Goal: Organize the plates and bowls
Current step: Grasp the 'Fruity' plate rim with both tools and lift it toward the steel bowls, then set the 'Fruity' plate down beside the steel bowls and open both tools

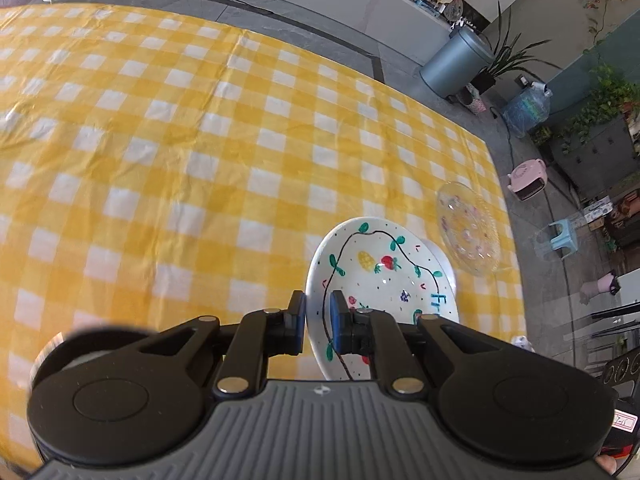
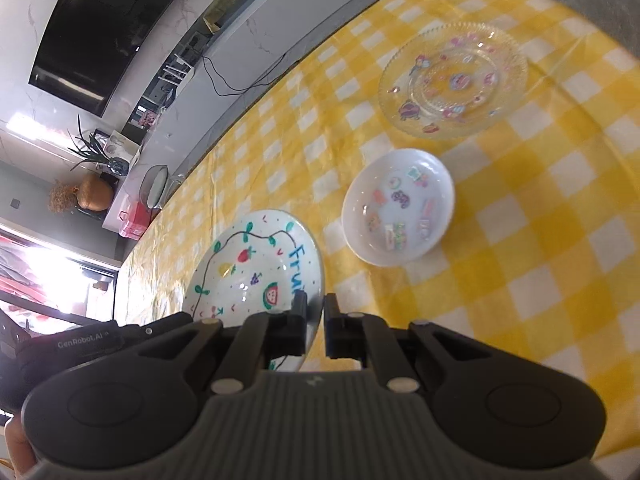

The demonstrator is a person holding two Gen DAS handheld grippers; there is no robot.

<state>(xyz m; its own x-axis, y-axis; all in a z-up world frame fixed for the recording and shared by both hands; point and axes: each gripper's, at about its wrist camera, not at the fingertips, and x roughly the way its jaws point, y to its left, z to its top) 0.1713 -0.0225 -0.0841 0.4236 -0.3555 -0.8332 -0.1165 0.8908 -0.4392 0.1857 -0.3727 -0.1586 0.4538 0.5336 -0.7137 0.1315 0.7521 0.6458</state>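
A white plate painted with fruit and the word "Fruit" (image 1: 376, 276) (image 2: 256, 268) is held by its rim from two sides, above the yellow checked tablecloth (image 1: 160, 140). My left gripper (image 1: 318, 324) is shut on one edge of it. My right gripper (image 2: 316, 326) is shut on the opposite edge. A small white bowl with stickers (image 2: 398, 206) sits on the cloth beyond the plate. A clear glass plate with stickers (image 2: 452, 80) (image 1: 468, 228) lies further away near the table edge.
The table's edge (image 1: 500, 184) runs along the right of the left wrist view, with a floor, a grey bin (image 1: 456, 60) and a blue stool (image 1: 564, 236) beyond it. The other gripper's body (image 2: 80, 344) shows at lower left.
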